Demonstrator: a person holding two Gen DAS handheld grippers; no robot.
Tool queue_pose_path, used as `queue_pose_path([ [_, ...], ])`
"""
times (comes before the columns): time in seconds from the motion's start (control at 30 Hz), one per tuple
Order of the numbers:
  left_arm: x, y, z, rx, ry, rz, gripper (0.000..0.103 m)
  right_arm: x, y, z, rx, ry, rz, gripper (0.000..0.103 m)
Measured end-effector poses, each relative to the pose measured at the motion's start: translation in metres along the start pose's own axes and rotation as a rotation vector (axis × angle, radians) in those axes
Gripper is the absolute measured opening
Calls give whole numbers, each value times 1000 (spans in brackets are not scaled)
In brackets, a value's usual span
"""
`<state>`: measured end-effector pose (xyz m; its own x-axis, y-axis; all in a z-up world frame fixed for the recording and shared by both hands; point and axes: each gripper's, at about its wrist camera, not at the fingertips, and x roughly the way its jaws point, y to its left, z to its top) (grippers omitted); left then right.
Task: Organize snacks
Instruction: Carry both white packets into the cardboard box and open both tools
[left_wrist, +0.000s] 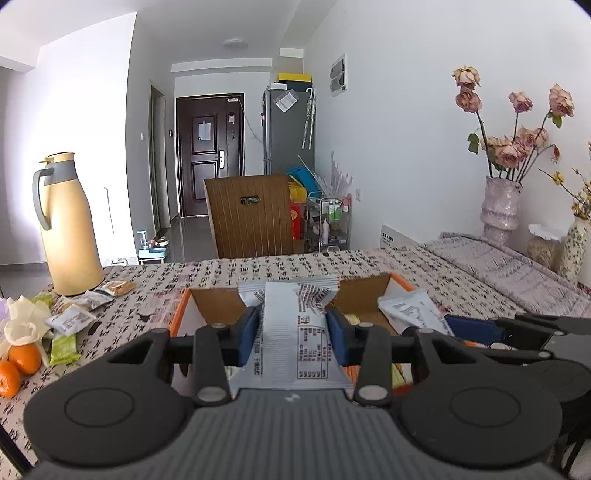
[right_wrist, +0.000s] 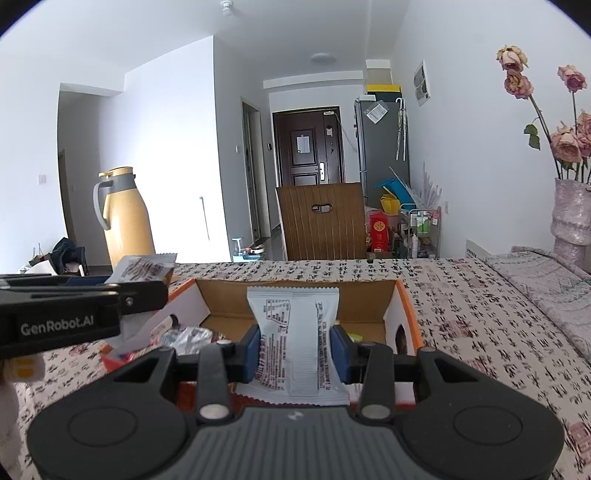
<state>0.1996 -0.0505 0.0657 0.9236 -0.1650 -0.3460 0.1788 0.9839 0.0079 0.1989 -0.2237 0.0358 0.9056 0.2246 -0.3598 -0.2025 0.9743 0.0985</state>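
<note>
- Grippers first: left gripper, low centre of its own view, is clamped on a white snack packet; blue pads press both sides and the wrapper bulges above them.
- Right gripper, low centre of its view, pinches a second white packet upright the same way.
- Each tool shows in the other's camera: the right one at the right edge of the left view, the left one at the left edge of the right view, packet in its grip.
- Box, orange-edged cardboard, lies just beyond both sets of fingers at mid-frame, open and already holding several wrappers.
- Loose snacks and oranges lie at lower left of the left view, near a yellow jug on the patterned tablecloth.
- Judgement: the step looks like carrying both packets to the box.
- To do it well, hold each packet clear of the near rim, carry it over open space among the wrappers, lower before letting go, and keep the two tools apart so neither knocks the other's load.
</note>
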Motion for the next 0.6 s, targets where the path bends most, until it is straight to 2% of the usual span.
queue_pose_path([
  [0.3, 48, 6, 14, -31, 15, 31, 41, 45, -2, 19, 5, 8, -5, 39],
  [0.6, 81, 22, -4, -57, 89, 54, 41, 71, -13, 5, 30, 49, -1, 39],
])
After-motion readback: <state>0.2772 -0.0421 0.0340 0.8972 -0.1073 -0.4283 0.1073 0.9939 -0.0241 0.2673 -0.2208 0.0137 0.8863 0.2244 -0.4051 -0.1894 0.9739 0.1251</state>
